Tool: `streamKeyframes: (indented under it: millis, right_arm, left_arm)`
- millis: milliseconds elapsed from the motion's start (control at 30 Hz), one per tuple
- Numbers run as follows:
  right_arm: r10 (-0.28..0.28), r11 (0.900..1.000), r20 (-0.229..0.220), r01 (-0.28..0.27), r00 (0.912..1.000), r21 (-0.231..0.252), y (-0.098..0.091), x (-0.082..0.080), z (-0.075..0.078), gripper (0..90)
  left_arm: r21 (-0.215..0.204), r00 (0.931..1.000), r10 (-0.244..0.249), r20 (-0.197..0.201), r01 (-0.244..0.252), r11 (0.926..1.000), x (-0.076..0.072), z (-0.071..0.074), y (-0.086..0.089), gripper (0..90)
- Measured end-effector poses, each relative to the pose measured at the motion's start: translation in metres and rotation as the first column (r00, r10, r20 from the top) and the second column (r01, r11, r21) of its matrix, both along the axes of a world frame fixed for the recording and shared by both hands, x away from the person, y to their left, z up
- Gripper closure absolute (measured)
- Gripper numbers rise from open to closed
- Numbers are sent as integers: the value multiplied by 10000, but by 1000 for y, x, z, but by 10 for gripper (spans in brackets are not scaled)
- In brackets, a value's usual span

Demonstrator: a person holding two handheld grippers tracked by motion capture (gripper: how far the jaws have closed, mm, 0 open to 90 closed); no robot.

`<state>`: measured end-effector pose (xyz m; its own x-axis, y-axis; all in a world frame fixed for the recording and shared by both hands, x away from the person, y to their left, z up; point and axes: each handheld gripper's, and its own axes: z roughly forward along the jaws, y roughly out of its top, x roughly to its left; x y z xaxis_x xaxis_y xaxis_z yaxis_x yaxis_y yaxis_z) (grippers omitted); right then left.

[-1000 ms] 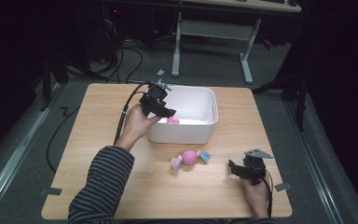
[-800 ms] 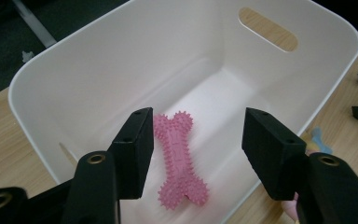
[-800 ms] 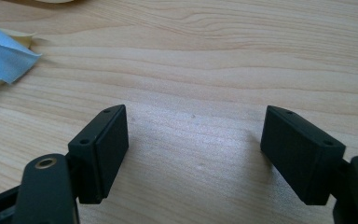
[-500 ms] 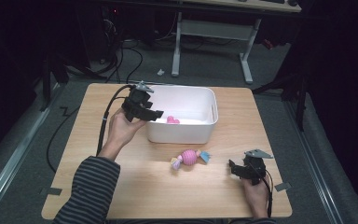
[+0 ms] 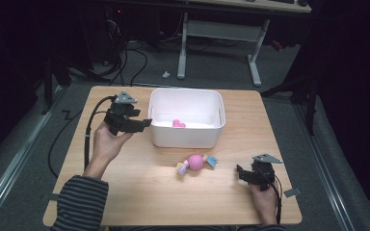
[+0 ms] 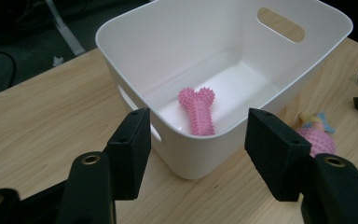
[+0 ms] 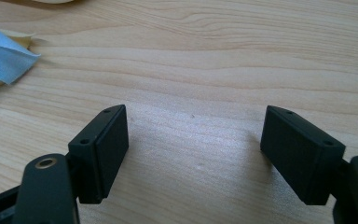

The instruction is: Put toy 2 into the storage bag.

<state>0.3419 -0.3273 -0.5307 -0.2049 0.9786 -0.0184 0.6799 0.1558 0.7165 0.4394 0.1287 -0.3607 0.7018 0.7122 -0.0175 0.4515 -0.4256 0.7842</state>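
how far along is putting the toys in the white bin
Done: the pink bone toy lies inside the white bin. In hand: nothing; the left gripper beside the bin, its jaws just opening, and the right gripper are both empty. Left: the pink ball toy on the table.

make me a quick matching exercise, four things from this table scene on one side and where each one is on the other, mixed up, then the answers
Things:
1. pink spiky bone toy
2. pink ball toy
3. left gripper
4. right gripper

Places:
A. low on the table, jaws open, near the table's right front corner
B. on the bare wood just in front of the white bin
C. held up beside the bin's left wall, jaws apart and empty
D. lying on the bin's floor

Pairs: 1-D, 2-B, 3-C, 4-A
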Motion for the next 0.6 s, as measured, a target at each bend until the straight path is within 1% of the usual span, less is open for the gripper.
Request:
streamKeyframes:
  millis: [33, 67, 133, 200, 233, 333, 400, 433, 467, 500, 533, 600]
  right_arm:
    - [-2, 10000, 0, 2, 10000, 0, 0, 0, 0, 236]
    - [-2, 10000, 0, 2, 10000, 0, 0, 0, 0, 236]
    - [-3, 10000, 1, 3, 10000, -1, 0, 0, 0, 236]
    - [-6, 10000, 1, 6, 10000, -3, 0, 0, 0, 236]
    - [-6, 10000, 1, 6, 10000, -3, 0, 0, 0, 236]
    - [-6, 10000, -1, 6, 10000, 0, 0, 0, 0, 236]
    - [-12, 10000, 0, 12, 10000, -1, 0, 0, 0, 236]
    - [-6, 10000, 4, 6, 10000, 2, 0, 0, 0, 236]
    - [-5, 10000, 3, 5, 10000, -1, 0, 0, 0, 236]
    - [-9, 10000, 3, 9, 10000, -3, 0, 0, 0, 236]
    - [-9, 10000, 3, 9, 10000, -3, 0, 0, 0, 236]
    - [-7, 10000, 3, 7, 10000, -2, 0, 0, 0, 236]
  left_arm:
    - [-63, 10000, 62, 17, -62, 10000, -4, -2, 5, 406]
    - [-63, 10000, 62, 17, -62, 10000, -4, -2, 5, 404]
    - [-114, 10000, 81, -57, -81, 9999, -9, -5, 11, 400]
    - [-222, 9999, 163, 42, -162, 9996, -17, -10, 18, 394]
    - [-222, 9999, 163, 42, -162, 9996, -17, -10, 18, 394]
    - [-399, 9996, 230, 159, -223, 9990, -25, -16, 26, 393]
    - [-505, 9994, 313, 128, -306, 9983, -30, -21, 31, 392]
    - [-603, 9991, 401, 125, -392, 9974, -34, -26, 36, 392]
    - [-603, 9991, 401, 125, -392, 9974, -34, -26, 36, 392]
    - [-720, 9990, 433, 81, -426, 9965, -37, -31, 39, 392]
    - [-720, 9990, 433, 81, -426, 9965, -37, -31, 39, 392]
    - [-746, 9990, 456, -36, -458, 9962, -40, -37, 42, 392]
